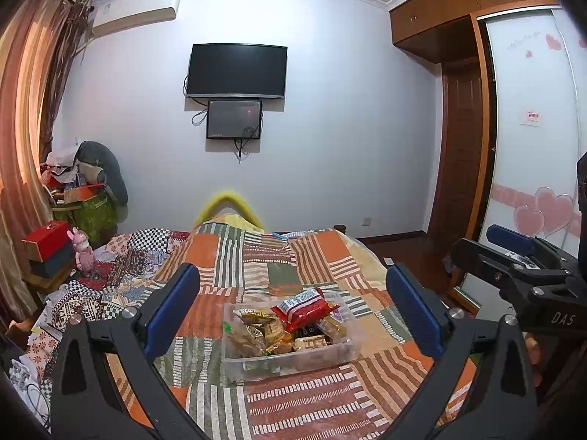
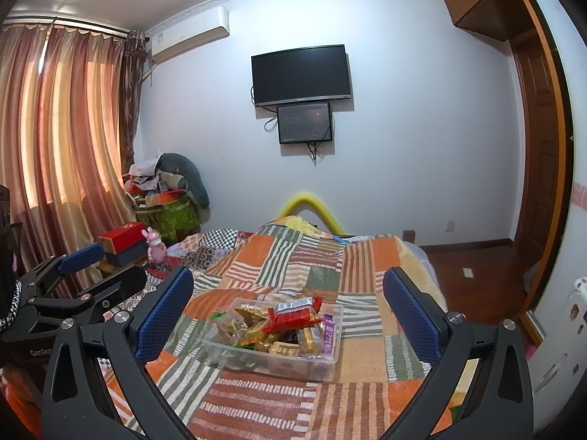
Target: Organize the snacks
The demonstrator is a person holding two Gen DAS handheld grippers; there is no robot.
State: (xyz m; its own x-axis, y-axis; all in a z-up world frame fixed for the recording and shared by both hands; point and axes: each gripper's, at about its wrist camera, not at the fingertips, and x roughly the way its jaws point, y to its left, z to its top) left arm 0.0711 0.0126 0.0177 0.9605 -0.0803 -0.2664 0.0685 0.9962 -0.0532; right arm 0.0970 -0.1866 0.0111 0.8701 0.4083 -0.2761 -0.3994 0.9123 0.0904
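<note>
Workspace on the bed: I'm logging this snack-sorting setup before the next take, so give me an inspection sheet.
Surface: patchwork quilt on a bed, rumpled at the far left.
Job's things: clear plastic bin on the quilt, heaped with wrapped snacks; red snack packet on top.
Clutter: red box and pink rabbit figure beside the bed; piled bags in the corner.
Grippers: left gripper open, empty; right gripper open, empty; both short of the bin.
Cables: loose leads below the wall TV and small monitor.
Surroundings: curtains, air conditioner, wardrobe.
</note>
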